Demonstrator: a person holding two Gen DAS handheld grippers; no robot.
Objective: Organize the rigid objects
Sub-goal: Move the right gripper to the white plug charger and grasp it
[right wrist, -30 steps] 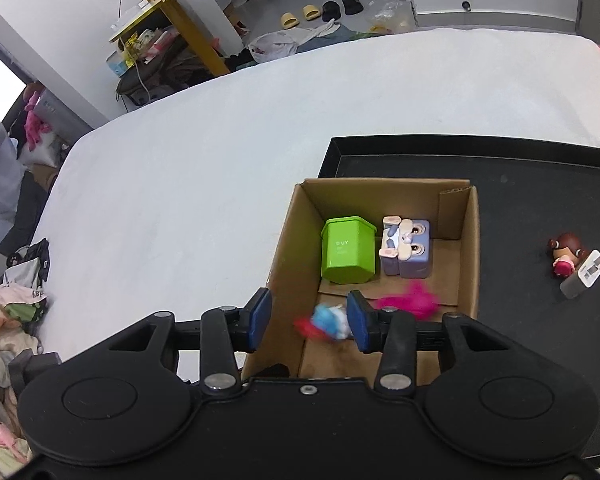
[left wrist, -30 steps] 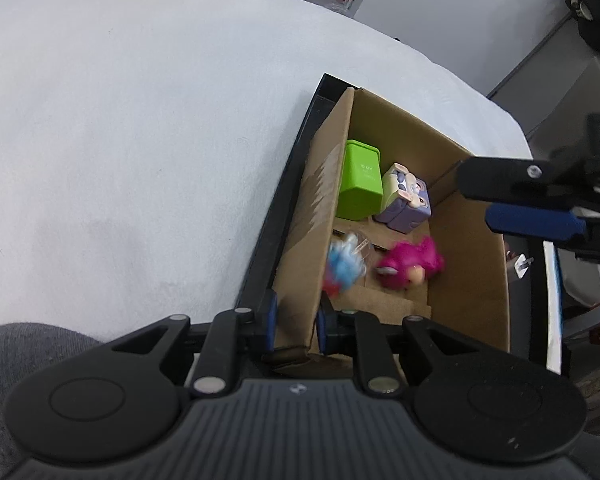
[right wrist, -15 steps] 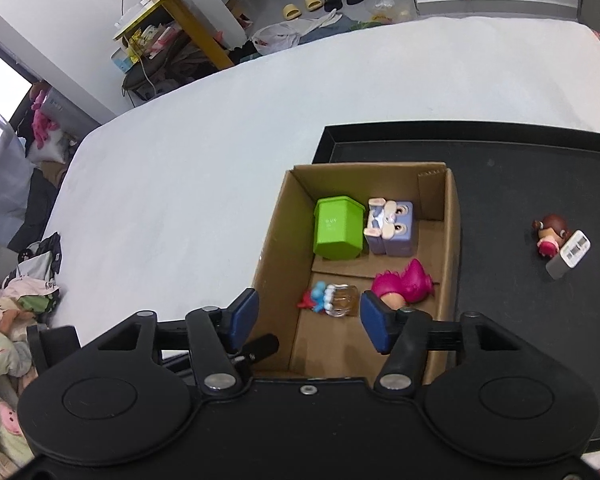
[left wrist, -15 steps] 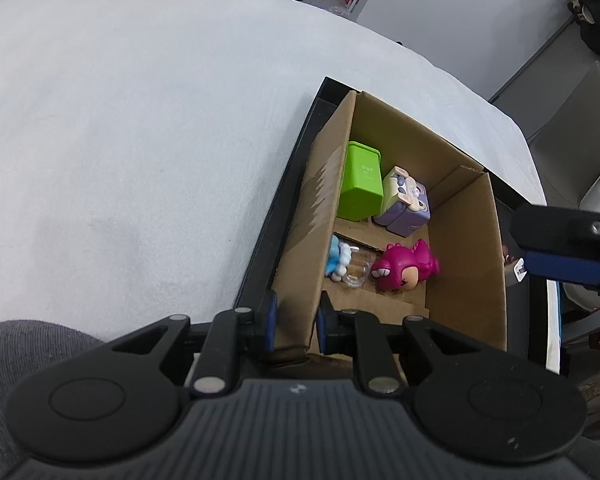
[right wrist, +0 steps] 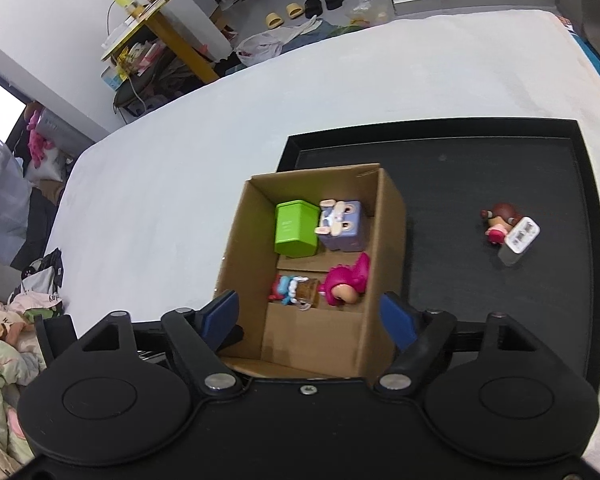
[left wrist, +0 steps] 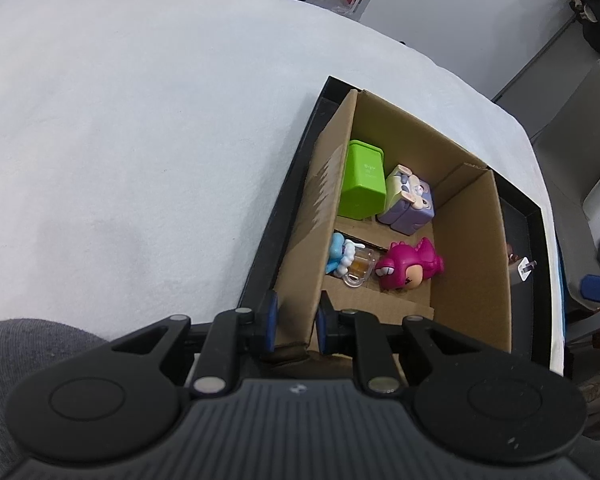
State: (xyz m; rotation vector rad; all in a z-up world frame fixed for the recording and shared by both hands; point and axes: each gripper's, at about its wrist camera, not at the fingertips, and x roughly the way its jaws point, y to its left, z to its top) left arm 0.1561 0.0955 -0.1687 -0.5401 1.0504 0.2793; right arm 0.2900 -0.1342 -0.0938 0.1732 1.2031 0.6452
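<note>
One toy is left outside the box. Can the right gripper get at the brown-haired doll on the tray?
Probably yes. The right gripper is open and empty, and the doll lies in the open on the black tray, with only a small white block against it.

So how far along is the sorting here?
Four toys sit in the cardboard box: green cube, purple cube, blue figure, pink dinosaur. Left gripper clamps the box wall; right gripper is open, empty. Left: brown-haired figure, white adapter on the tray.
</note>
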